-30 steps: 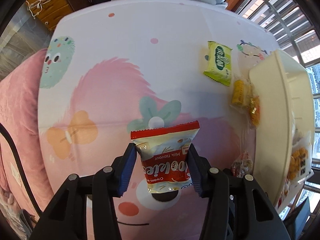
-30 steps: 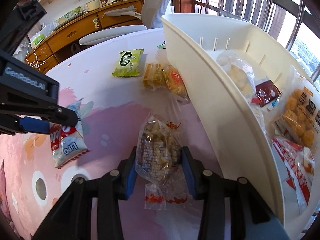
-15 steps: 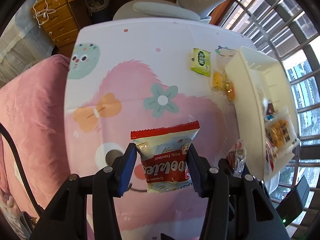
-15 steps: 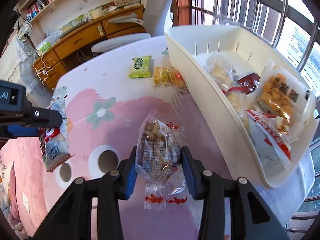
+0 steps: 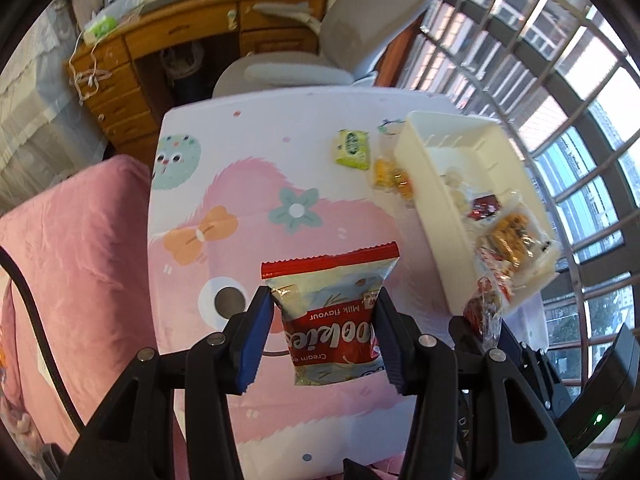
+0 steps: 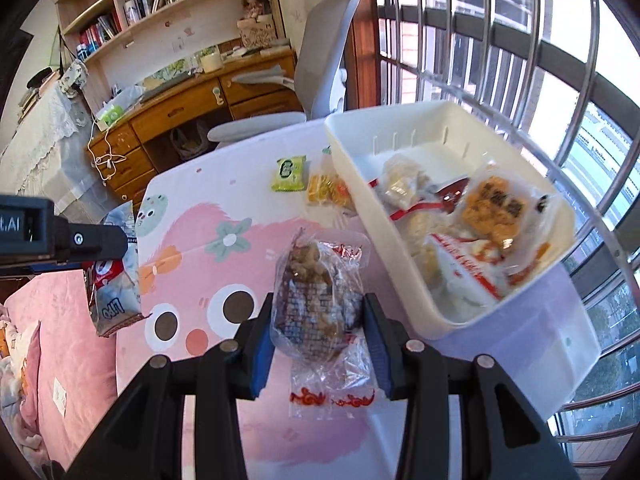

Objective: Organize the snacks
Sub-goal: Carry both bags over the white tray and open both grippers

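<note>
Cookie packet (image 5: 332, 320) pinched in left tool (image 5: 324, 332), clear snack bag (image 6: 316, 300) in right tool (image 6: 318, 336); carry over white bin (image 6: 400, 208) rim (already crowded), then release low.

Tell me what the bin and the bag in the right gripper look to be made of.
The bin looks like rigid cream plastic: smooth matte walls with moulded ribs. The bag in the right gripper looks like thin clear plastic film: it crinkles, glints, and the brown snack shows through.
</note>
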Tool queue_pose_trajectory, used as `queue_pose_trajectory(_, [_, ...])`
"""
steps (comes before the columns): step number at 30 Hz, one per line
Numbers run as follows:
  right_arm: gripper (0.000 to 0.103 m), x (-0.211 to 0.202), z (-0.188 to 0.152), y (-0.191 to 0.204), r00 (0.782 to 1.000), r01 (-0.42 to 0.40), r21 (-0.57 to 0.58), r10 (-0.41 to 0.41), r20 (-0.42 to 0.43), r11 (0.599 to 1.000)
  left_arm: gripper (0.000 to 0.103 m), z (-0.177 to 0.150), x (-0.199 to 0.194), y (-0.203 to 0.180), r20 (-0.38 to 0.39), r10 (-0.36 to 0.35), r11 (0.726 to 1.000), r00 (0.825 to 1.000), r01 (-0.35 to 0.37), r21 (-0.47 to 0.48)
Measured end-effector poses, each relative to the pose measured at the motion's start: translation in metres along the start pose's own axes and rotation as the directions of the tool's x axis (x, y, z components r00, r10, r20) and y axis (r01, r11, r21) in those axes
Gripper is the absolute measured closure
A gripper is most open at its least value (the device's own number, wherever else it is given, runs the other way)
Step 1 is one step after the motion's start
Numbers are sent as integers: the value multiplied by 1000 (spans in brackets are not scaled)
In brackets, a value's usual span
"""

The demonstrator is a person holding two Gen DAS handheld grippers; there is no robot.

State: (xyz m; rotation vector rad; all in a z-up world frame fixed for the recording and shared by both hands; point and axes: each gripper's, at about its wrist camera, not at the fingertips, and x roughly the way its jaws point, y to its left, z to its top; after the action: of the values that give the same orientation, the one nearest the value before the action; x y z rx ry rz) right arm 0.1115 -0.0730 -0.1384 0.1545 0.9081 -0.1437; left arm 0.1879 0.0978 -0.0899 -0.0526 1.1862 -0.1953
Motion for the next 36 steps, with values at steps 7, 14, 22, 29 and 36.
queue_pose_trajectory(7, [62,-20,7,-33,1000,-4,-30,4,22,1000,55,-13,-24,-38,98,-18,999,995,13,50])
queue_pose_trajectory(14, [62,-25,25,-77,999,-24,-93,27,30,995,55,-18,-30,-81,175,-45,999,984,40,31])
queue_pose_trajectory(22, [61,-21,55,-131,996,-67,-179,76,42,982,55,-11,-21,-141,215,-48,999,975,46,15])
queue_pose_trajectory(29, [61,-11,82,-171,993,-85,-245,101,53,966,55,-2,-2,-186,231,-52,998,972,58,-18])
queue_pose_trajectory(36, [61,7,101,-200,991,-114,-297,129,32,948,55,5,15,-214,226,-53,995,973,70,-67])
